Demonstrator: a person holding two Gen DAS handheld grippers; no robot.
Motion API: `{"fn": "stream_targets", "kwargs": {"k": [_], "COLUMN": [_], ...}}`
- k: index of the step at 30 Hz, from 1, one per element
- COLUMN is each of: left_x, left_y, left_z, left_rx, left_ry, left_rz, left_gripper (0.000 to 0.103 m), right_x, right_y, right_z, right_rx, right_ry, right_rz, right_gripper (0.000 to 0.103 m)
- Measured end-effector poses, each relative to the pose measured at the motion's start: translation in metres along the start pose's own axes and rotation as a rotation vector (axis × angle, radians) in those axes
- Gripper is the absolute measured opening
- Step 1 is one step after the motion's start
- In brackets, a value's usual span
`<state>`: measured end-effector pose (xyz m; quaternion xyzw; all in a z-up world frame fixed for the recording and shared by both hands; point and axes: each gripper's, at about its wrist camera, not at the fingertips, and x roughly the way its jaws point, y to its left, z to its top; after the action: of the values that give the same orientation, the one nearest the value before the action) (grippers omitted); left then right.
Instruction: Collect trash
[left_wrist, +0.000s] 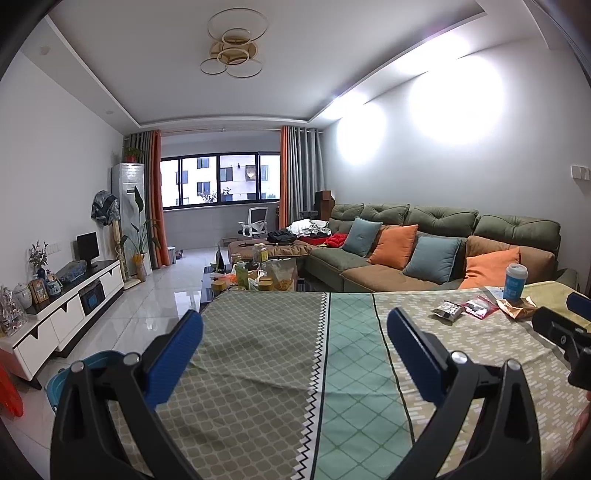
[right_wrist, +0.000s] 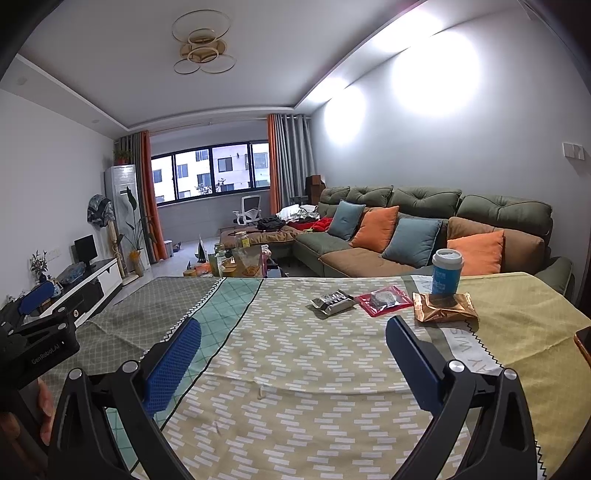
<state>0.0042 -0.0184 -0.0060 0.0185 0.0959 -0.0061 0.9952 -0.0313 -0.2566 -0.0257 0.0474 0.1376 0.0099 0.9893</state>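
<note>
Blue-padded right gripper (right_wrist: 293, 341) spread wide, empty, hovering low over patterned tablecloth (right_wrist: 295, 387). Left gripper (left_wrist: 295, 328) likewise wide open, nothing held, over bare cloth well apart from any trash. Trash clustered far side of table: silver wrapper (right_wrist: 332, 302), red packet (right_wrist: 385, 300) just beside it, copper wrapper (right_wrist: 445, 308) at the foot of blue paper cup (right_wrist: 446, 271), upright. All ahead and slightly right of right fingers (right_wrist: 175, 363); silver wrapper nearest to centreline, long axis running left-right across approach. Right gripper clearly nearer; likely first pick there. Blue basin (left_wrist: 79, 373) on floor beside table, left side, probably the bin.
</note>
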Motion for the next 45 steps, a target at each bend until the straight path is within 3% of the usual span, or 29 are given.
{"fn": "stream_targets", "kwargs": {"k": [45], "left_x": [0.003], "left_y": [-0.0006], "left_z": [-0.0035], "left_rx": [-0.005], "left_ry": [-0.003], "left_rz": [0.006], "left_gripper": [0.1], "right_x": [-0.0026], "right_y": [0.0002], "right_z": [0.0006], "right_rx": [-0.002], "right_ry": [0.0], "right_rz": [-0.004], "right_gripper": [0.1]}}
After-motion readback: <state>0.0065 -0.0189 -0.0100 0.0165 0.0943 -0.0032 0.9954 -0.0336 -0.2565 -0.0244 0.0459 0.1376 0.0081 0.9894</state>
